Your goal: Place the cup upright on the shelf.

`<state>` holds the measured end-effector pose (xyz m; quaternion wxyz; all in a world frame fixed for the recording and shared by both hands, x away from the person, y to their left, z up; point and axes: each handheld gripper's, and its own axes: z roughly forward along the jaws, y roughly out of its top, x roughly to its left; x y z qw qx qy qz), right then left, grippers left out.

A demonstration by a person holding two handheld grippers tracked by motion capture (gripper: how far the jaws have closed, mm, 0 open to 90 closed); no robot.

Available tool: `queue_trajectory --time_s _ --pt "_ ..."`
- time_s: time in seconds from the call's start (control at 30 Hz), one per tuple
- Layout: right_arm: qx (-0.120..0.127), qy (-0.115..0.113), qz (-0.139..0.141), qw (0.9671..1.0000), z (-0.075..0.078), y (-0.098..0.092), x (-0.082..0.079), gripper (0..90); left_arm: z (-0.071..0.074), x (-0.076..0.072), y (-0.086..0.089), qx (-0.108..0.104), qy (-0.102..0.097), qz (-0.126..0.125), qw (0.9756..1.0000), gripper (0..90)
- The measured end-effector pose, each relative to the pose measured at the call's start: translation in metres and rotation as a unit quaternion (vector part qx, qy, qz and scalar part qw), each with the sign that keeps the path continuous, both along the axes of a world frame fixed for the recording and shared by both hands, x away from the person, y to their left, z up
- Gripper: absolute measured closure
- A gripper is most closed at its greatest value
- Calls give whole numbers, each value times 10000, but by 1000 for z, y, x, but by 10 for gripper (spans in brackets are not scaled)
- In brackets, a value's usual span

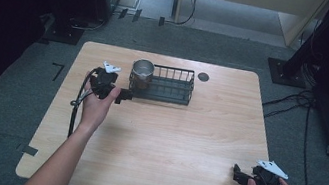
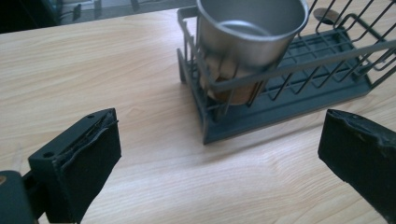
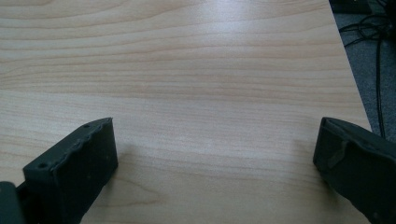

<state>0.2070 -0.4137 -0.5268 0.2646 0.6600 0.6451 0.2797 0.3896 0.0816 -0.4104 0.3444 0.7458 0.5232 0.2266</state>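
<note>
A shiny metal cup (image 1: 143,72) (image 2: 252,32) stands upright in the left end of a dark wire basket (image 1: 167,93) (image 2: 280,109) at the back of the wooden table (image 1: 170,134). My left gripper (image 1: 120,94) (image 2: 219,163) is held just left of the basket's near corner, open, with nothing between its jaws. My right gripper (image 1: 238,175) (image 3: 215,163) hovers low over the table's front right corner, open and holding nothing, its jaws over bare wood.
A small dark round mark (image 1: 203,77) lies on the table behind the basket's right end. Cables (image 1: 302,103) trail over the grey floor to the right of the table, and dark equipment stands at the back left and right.
</note>
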Motion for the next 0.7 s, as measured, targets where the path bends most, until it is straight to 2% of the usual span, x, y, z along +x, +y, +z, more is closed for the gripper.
queue_trajectory --time_s 0.43,0.53,0.7 --pt "1 2 -2 10000 0 0 0 0 -25 -28 31 -63 103 264 9996 0" --pt "3 2 -6 10000 0 0 0 0 -30 -34 41 -153 114 370 9991 0" --pt "3 3 -4 10000 0 0 0 0 -42 -44 51 -124 167 468 9987 0"
